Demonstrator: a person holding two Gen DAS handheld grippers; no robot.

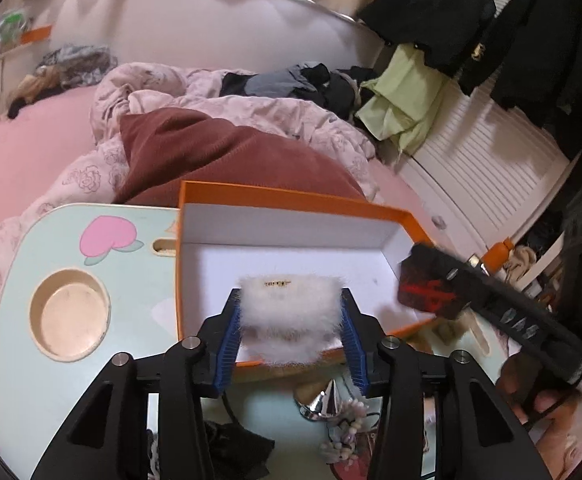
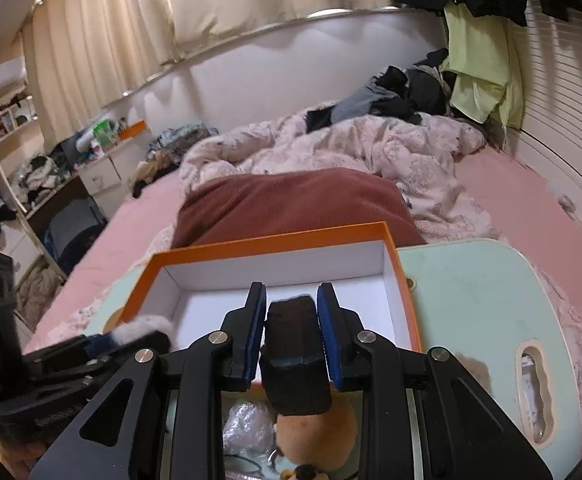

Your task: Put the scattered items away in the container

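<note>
An orange box [image 1: 291, 196] with a white inside stands open on a pale green lap table [image 1: 23, 280] on the bed. My left gripper [image 1: 291, 296] is shut on a white fluffy pouch [image 1: 291, 316], which hangs over the box's near rim. In the right wrist view my right gripper [image 2: 291, 288] holds a black case [image 2: 295, 360] between its blue pads, above the near edge of the box [image 2: 275, 240]. From the left wrist view, that case [image 1: 427, 288] shows red marks and hovers over the box's right corner. The left gripper's fluffy pouch [image 2: 143, 326] appears at the lower left.
Loose items lie on the table in front of the box: a silver cone [image 1: 323, 400], a beaded trinket [image 1: 347, 432], black cloth [image 1: 235, 448], a brown plush [image 2: 315, 436] and crinkled plastic [image 2: 247, 420]. A round cup recess [image 1: 69, 314] is at left. A maroon pillow [image 1: 211, 152] lies behind the box.
</note>
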